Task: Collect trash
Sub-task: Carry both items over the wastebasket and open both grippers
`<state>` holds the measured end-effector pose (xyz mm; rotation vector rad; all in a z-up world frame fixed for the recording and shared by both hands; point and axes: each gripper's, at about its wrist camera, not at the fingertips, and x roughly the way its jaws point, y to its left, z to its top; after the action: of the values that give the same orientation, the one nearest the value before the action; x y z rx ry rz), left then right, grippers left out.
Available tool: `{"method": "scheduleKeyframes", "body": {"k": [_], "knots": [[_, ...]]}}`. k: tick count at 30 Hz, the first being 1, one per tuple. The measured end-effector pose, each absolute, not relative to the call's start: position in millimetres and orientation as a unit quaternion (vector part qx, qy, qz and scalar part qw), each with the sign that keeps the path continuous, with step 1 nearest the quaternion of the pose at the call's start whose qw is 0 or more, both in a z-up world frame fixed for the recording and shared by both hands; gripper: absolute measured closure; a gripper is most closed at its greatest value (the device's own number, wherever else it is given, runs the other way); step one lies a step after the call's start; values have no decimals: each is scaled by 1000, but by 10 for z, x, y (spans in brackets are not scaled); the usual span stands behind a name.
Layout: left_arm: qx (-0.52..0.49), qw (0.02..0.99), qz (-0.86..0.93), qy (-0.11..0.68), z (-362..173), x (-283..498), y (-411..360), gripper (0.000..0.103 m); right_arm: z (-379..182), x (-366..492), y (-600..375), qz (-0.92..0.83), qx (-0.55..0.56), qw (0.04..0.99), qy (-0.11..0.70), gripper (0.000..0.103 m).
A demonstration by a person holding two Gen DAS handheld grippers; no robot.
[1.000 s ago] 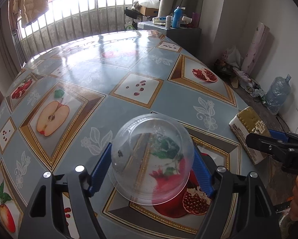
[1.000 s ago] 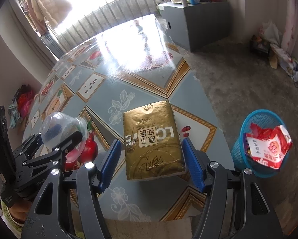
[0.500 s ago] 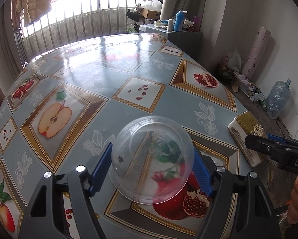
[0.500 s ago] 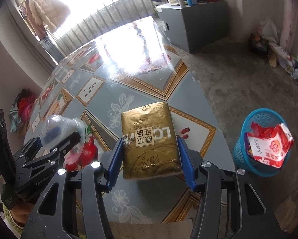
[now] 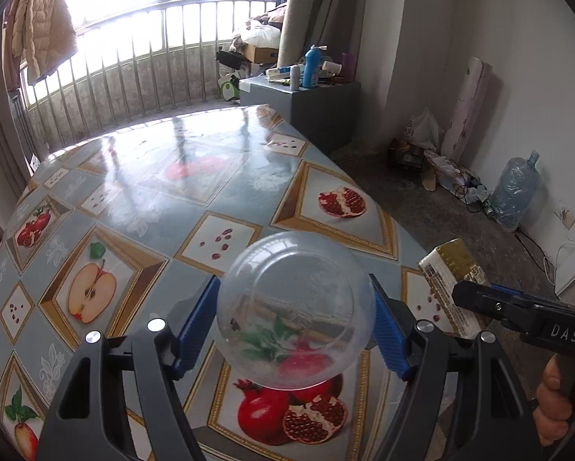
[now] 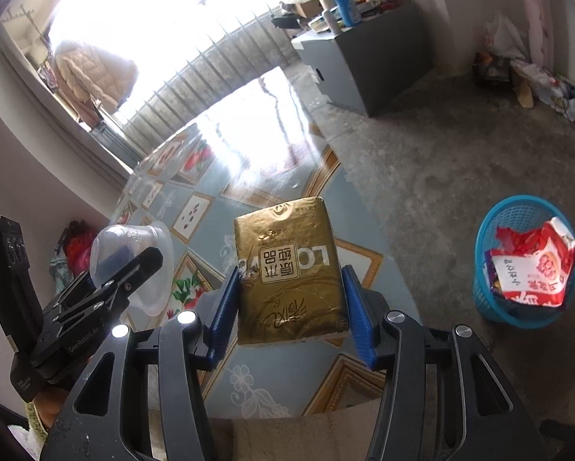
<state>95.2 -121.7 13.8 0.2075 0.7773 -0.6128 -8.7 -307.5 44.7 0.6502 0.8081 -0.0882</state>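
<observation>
Fruit-print tablecloth (image 5: pixel 141 176), grey cabinet (image 5: pixel 322 111), hanging coat (image 5: pixel 41 38), water jug (image 5: pixel 516 196)

There were two hand-held grippers, a left (image 5: pixel 295 319) and a right (image 6: pixel 291 303). One clear plastic cup (image 5: pixel 295 315), one gold packet (image 6: pixel 291 272), one bench (image 5: pixel 195 176), one blue basket (image 6: pixel 525 265) holding perhaps two wrappers (image 6: pixel 533 265).

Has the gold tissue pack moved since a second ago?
Yes. The gold tissue pack, clamped by the right gripper, has lifted off the table: it now tilts up, its far end over tablecloth squares that lay clear beyond it before.
</observation>
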Motion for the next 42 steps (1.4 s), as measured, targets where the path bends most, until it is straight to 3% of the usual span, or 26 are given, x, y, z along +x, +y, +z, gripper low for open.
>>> {"method": "scheduleKeyframes", "body": {"k": [7,13,25,29,34,42], "knots": [[135,847,-378,350,396,716,-2041,30,476,-608,-3668,-113,361,863,334,54],[169,796,-444,376,345,570,-2948,30,148,-1117,-4266,-194,421,827,317,54],[281,688,-470,477,-746,538,-4869,30,-936,-1240,-5124,-254,499,744,365,51],[317,659,-460,503,-1215,612,-5376,20,-1273,-1085,-5304,-271,498,728,385,43],[296,660,-445,528,-1438,727,-5479,20,-1341,-1246,-5323,-288,519,719,363,43],[269,680,-464,501,-1124,726,-5225,21,-1117,-1457,-5200,-309,513,726,338,42]]}}
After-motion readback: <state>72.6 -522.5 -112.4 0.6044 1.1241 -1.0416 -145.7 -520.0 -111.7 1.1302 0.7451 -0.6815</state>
